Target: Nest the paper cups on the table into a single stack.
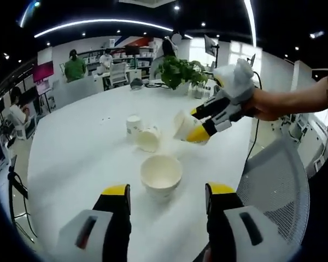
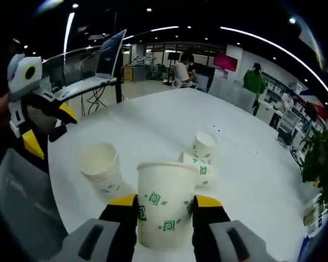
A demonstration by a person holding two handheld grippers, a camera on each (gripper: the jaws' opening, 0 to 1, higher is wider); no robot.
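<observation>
Paper cup (image 2: 165,203) sits clamped upright between the right gripper (image 2: 165,210) jaws, carried for nesting. The left gripper (image 1: 168,197) gapes wide, framing the open-mouthed cup stack (image 1: 160,176) on the table (image 1: 76,158)

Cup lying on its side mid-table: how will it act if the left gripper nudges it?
The tipped cup looks like thin paper, so likely light and easily shoved. On its side, the tapered wall would probably roll in an arc. It seems to touch the upright cup, which may tip too.

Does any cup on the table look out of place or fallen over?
Yes. One paper cup lies on its side on the table, beside an upside-down cup. The right claw holds another cup upright.
</observation>
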